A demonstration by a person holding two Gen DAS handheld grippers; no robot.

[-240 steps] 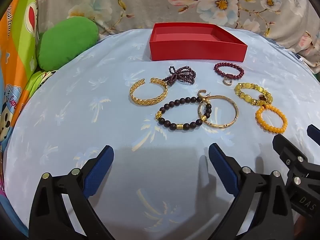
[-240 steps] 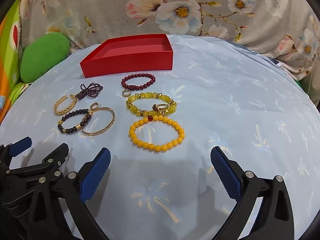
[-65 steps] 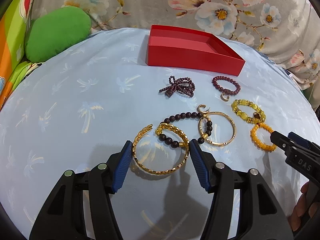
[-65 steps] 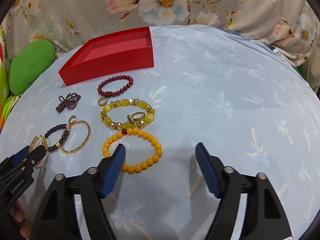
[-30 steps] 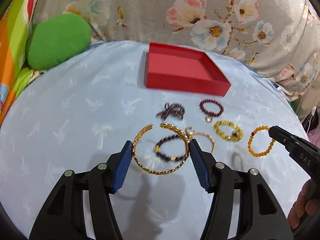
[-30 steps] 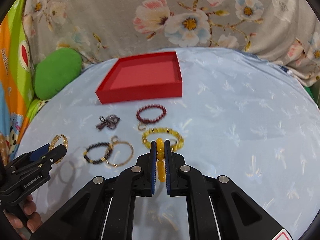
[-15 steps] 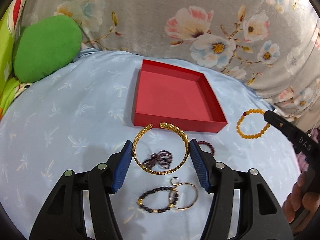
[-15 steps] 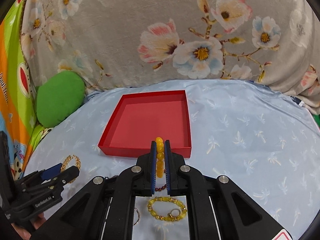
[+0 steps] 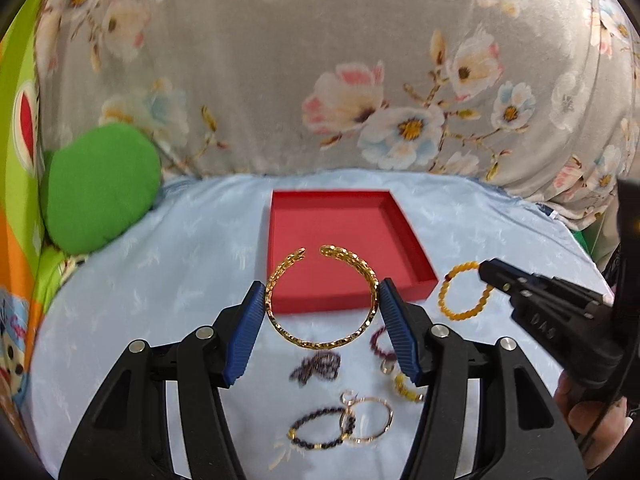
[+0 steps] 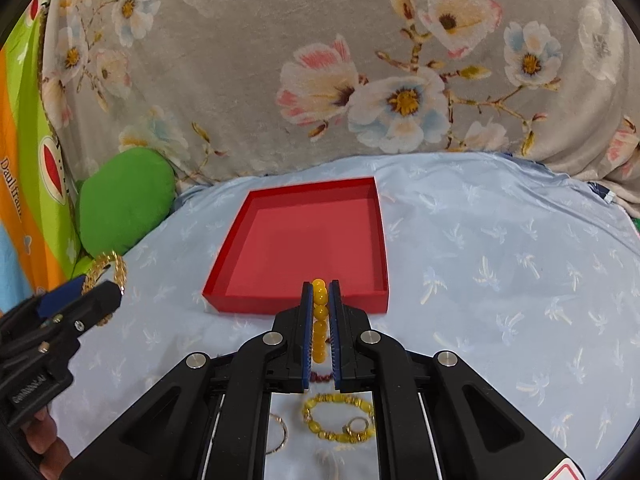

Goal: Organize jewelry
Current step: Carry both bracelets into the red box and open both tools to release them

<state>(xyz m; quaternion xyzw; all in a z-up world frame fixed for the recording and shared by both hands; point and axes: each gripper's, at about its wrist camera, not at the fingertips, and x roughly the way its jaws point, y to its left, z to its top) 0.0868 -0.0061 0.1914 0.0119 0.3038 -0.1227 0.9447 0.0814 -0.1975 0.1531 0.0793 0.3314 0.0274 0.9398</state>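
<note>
The shallow square red cardboard tray [image 9: 344, 248] sits at twelve o'clock on the pale blue palm-print cloth [image 9: 192, 264], and its smooth red floor is bare from both views.

My left gripper [image 9: 322, 320] has its jaws about half open, ribbed blue pads pressing either side of the open gold braided-metal cuff bangle [image 9: 320, 300], gap in the cuff pointing to twelve. It hangs over the tray's near wall.

My right gripper [image 10: 321, 320] has its jaws nearly closed, pinching the glossy orange round-bead bracelet [image 10: 319, 320] edge-on; in the left view that bracelet dangles at three o'clock, just right of the tray's near corner.

On the cloth at six o'clock lie the dark-bead bracelet with gold spacers [image 9: 320, 430], touching a thin smooth gold hoop bangle [image 9: 370, 420], plus a blurred tangle of tiny purple beads [image 9: 316, 366], a maroon bead bracelet [image 9: 378, 342] and the chunky yellow stone bracelet [image 10: 338, 418].

A soft green round cushion [image 9: 100, 188] rests at ten o'clock against grey floral fabric [image 9: 320, 72].
</note>
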